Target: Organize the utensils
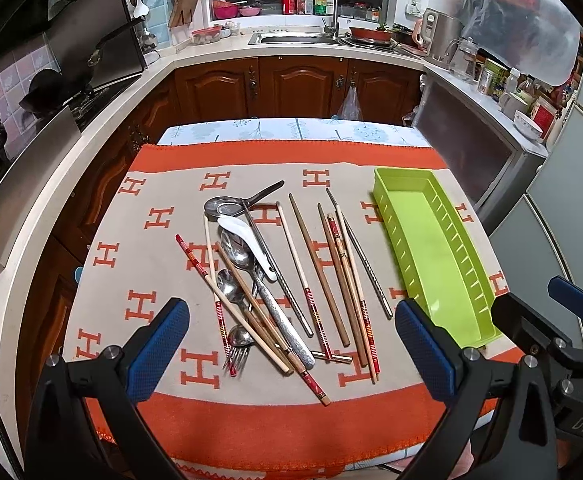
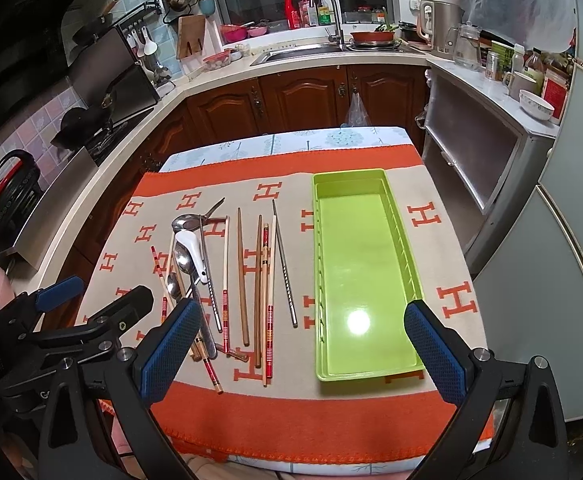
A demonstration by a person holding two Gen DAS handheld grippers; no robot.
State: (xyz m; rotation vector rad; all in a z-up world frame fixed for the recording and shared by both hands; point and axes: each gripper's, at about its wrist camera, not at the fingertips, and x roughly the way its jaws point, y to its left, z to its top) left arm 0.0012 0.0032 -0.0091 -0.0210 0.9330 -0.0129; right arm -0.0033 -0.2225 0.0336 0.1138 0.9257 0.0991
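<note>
Both grippers, left gripper (image 1: pixel 291 344) and right gripper (image 2: pixel 303 344), hover spread wide and empty above the desk (image 1: pixel 251 412); mixed chopsticks (image 1: pixel 319 264) and spoons (image 1: pixel 239 254) lie beside an empty green tray (image 2: pixel 367 272).

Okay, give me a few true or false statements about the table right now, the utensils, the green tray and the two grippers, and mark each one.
1. The green tray is empty. True.
2. The left gripper holds a chopstick. False: its fingers are spread, holding nothing.
3. The white spoon lies on the pile of metal spoons. True.
4. The fork is in the tray. False: it lies on the orange cloth.
5. The right gripper is open. True.
</note>
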